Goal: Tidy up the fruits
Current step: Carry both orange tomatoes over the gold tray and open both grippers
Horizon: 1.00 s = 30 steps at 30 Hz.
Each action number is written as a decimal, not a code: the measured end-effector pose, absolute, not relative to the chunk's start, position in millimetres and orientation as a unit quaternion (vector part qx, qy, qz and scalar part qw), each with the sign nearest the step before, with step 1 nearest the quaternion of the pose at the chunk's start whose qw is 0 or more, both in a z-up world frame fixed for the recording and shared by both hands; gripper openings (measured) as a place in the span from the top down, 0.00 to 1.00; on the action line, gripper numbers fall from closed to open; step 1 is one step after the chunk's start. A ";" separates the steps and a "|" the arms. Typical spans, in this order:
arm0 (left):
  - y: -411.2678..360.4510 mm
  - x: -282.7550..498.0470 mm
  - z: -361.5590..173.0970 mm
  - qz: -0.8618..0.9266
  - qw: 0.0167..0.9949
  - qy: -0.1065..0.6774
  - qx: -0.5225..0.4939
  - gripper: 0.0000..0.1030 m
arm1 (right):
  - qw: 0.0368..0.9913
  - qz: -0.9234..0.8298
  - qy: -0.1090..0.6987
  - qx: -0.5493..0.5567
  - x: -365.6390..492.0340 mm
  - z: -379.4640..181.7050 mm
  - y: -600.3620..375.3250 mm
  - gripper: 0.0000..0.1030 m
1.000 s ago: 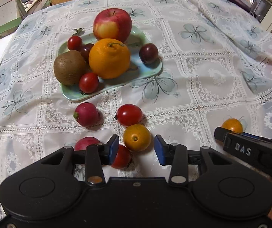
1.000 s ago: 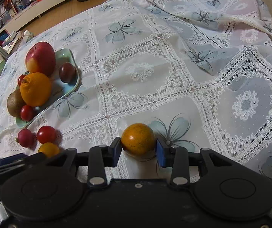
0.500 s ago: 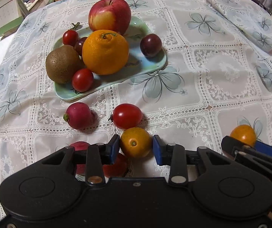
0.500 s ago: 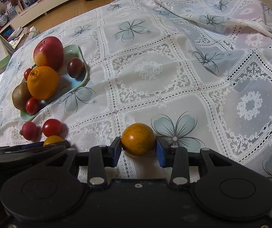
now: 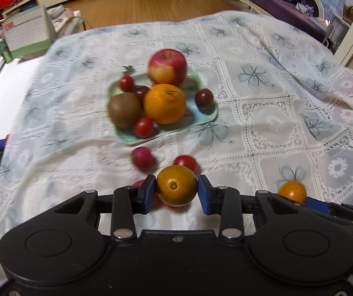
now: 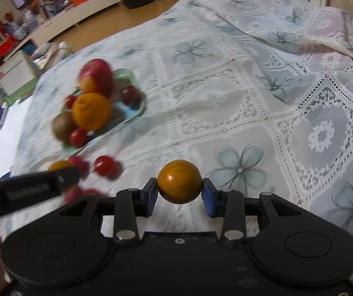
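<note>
My left gripper (image 5: 176,193) is shut on a small orange kumquat (image 5: 176,185) and holds it above the cloth. My right gripper (image 6: 179,193) is shut on a second orange kumquat (image 6: 179,181), also lifted; it shows at the right of the left wrist view (image 5: 292,192). A pale green plate (image 5: 201,118) holds an apple (image 5: 167,66), an orange (image 5: 164,103), a kiwi (image 5: 124,109), cherry tomatoes and dark grapes. A radish (image 5: 141,157) and a red tomato (image 5: 185,161) lie loose on the cloth before the plate.
A white lace tablecloth (image 5: 275,113) with blue flowers covers the table, wrinkled at the far right. More red fruit (image 6: 77,193) lies partly hidden under the left gripper. A desk calendar (image 5: 26,30) stands beyond the table's far left edge.
Both grippers have risen from the cloth, each carrying its kumquat. The left gripper closed on its kumquat within the last second. The view has pulled back from the plate.
</note>
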<state>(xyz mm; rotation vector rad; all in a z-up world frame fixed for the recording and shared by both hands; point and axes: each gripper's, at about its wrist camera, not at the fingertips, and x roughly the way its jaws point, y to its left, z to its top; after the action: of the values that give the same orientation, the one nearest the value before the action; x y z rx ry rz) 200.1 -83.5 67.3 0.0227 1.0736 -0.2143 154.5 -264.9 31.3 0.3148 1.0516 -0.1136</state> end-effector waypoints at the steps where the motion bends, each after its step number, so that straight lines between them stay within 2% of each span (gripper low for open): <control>1: -77.3 192.7 71.0 -0.100 0.855 0.508 0.012 0.56 | 0.852 -0.045 0.500 0.148 149.2 35.5 -261.6 0.61; 8: -32.0 145.9 66.7 -0.091 0.849 0.521 -0.008 0.56 | 0.853 0.009 0.510 0.112 109.6 49.0 -228.7 0.61; 18: 15.1 82.7 21.8 -0.064 0.828 0.556 -0.034 0.56 | 0.804 0.062 0.587 0.068 60.1 18.9 -189.5 0.61; 30: 27.1 65.6 3.2 -0.042 0.822 0.566 -0.050 0.56 | 0.783 0.094 0.614 0.029 27.6 1.6 -163.5 0.61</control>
<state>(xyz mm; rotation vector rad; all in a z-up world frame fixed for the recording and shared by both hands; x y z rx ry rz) 65.6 27.1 3.2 -0.1074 1.2037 -0.0896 27.6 -163.5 1.6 0.0632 1.3245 0.2023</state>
